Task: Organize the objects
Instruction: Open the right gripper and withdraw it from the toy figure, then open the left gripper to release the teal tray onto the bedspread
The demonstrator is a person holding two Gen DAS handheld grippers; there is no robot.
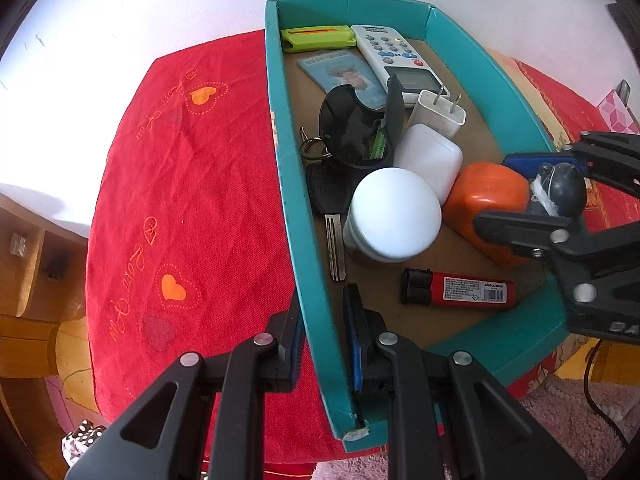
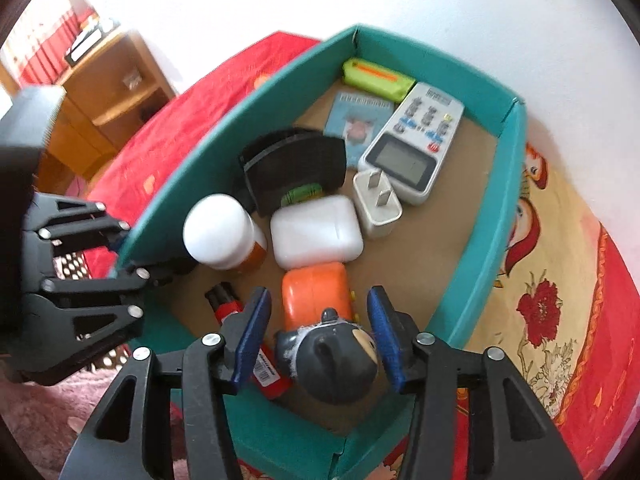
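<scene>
A teal cardboard box [image 1: 296, 208] [image 2: 508, 208] sits on a red cloth and holds several small objects. My left gripper [image 1: 322, 340] straddles the box's left wall, its pads close to the wall on either side. My right gripper [image 2: 320, 336] is open around a grey-black animal figurine [image 2: 332, 356] [image 1: 560, 192] in the near corner, pads apart from it. An orange case [image 2: 316, 296] [image 1: 486, 200] lies just beyond the figurine. A white-capped bottle [image 1: 394, 216] [image 2: 220, 228], red lighter [image 1: 460, 292] [image 2: 266, 372] and white earbud case [image 2: 316, 232] lie nearby.
Also in the box: a remote [image 1: 400, 60], a white charger plug [image 2: 378, 204], a green case [image 1: 318, 38], a card [image 2: 358, 124], a black holder [image 1: 360, 128], a key [image 1: 334, 244]. Wooden shelves [image 2: 108, 96] stand at the left. A pink rug [image 1: 568, 420] lies below.
</scene>
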